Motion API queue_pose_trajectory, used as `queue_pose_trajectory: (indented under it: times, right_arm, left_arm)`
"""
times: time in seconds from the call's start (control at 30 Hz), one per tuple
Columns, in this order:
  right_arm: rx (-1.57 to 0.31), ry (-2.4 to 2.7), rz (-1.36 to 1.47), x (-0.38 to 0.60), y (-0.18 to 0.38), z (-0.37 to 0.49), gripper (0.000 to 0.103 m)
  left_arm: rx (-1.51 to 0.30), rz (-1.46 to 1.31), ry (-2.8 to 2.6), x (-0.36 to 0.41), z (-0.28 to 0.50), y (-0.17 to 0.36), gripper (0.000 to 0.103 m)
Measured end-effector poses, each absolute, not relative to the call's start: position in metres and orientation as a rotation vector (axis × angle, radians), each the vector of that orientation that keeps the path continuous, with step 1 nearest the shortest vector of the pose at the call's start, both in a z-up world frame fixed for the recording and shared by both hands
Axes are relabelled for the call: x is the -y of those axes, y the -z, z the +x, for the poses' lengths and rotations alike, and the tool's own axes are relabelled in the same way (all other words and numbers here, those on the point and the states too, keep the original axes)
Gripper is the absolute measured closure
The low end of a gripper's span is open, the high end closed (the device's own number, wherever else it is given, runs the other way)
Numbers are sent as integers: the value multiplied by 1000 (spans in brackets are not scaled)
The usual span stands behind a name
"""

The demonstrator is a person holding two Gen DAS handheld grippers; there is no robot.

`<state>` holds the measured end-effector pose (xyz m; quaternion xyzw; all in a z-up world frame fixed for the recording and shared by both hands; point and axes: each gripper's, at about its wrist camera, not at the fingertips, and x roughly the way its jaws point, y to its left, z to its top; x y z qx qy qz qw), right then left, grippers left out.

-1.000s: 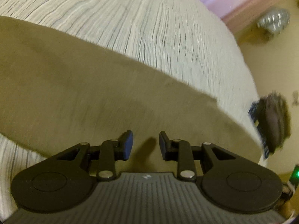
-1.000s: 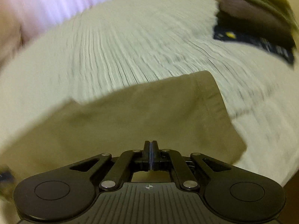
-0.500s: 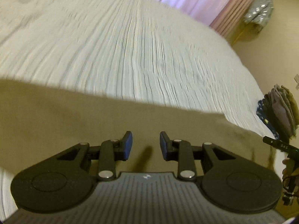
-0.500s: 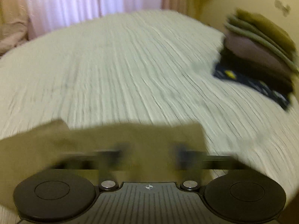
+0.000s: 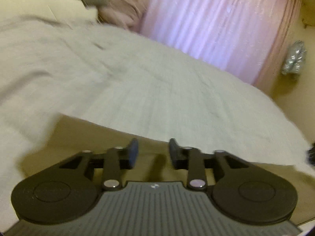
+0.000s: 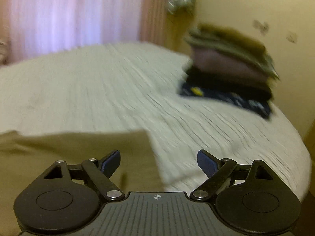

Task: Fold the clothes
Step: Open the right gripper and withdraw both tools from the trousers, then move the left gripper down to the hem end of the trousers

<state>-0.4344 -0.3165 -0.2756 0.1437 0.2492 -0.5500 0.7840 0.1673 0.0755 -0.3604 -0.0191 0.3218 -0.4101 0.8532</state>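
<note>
An olive-tan garment [image 5: 84, 135] lies flat on the white ribbed bedspread [image 5: 157, 82]. My left gripper [image 5: 153, 153] hovers just above the garment's far edge; its jaws are opening and nothing sits between them. In the right wrist view the same garment [image 6: 65, 149] fills the lower left, with its corner ending near the middle. My right gripper [image 6: 158, 161] stands wide open over that corner and the bedspread [image 6: 98, 82], holding nothing.
A stack of folded clothes [image 6: 230, 66] in olive, brown, black and patterned navy rests at the bed's far right corner. Pink curtains [image 5: 212, 25] hang behind the bed. A pillow [image 5: 39, 7] and a pinkish bundle [image 5: 122, 13] lie at the head end.
My right gripper was shut above the garment and now stands wide open. Both views have swung up toward the curtains. The left jaws have parted a little further.
</note>
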Motion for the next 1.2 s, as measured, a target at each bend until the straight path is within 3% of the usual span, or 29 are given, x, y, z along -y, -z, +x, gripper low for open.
queue_pose_trajectory:
  times: [0.13,0.23,0.47,0.83,1.2]
  right_arm:
    - [-541,987,317,276,291,-408,14]
    - [-618,1074,409,259,306,-414,14]
    - [-501,1156,470,188,258,-441,14]
    - [-512,994,510,91,231,-431,14]
    - [-479,961,452,50,207,-444,14]
  left_arm:
    - [-709,28,694,-109,171,375,76]
    - [-740,22,642,-134,154,353,75]
    - [-729,121,638,-161,81,304,64]
    - [-788,254,816,-152,-58,287,63]
    - [-707,309,898,-163,-111,267,59]
